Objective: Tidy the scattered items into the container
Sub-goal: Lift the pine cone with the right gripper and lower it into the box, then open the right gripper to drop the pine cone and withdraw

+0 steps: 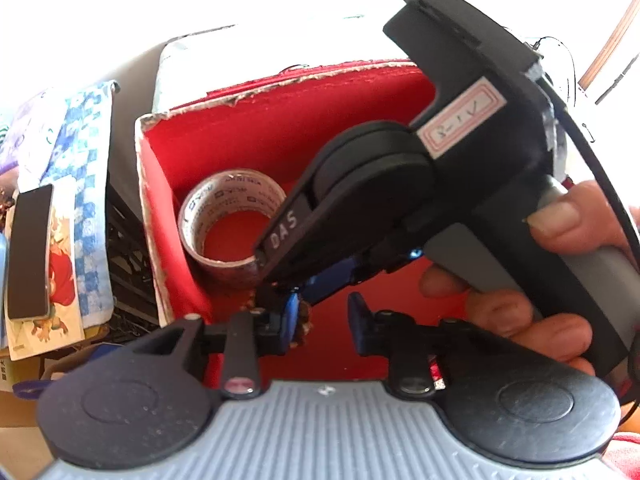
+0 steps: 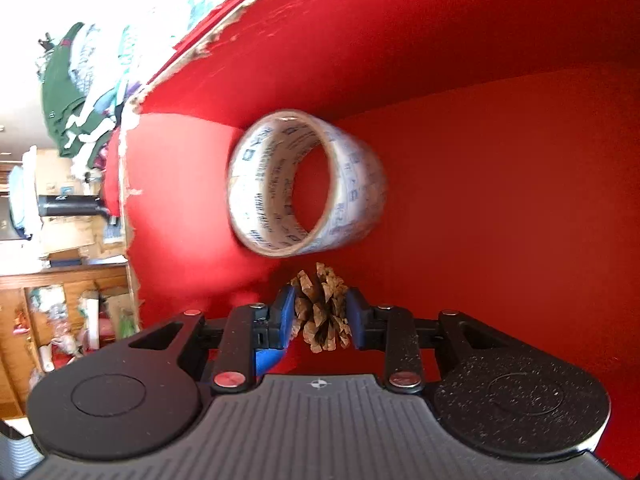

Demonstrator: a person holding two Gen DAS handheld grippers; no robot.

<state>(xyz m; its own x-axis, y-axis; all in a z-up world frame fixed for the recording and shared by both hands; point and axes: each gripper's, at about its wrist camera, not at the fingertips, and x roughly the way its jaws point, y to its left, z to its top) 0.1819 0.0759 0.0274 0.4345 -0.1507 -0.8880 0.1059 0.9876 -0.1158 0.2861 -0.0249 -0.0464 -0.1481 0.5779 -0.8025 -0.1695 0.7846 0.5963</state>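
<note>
Clamped in my right tongs [image 2: 320,322] is a pine cone [image 2: 323,312], gripped on both sides and hanging inside the red box [image 2: 500,220]. I'd lower it until it touches the floor, then spread the fingers gently so the brittle scales don't snag, setting it clear of the tape. My left tongs [image 1: 322,322] hover apart over the box, holding nothing. Just beyond the cone, a tape roll [image 2: 306,184] already lies on its side in the far corner against the wall.
</note>
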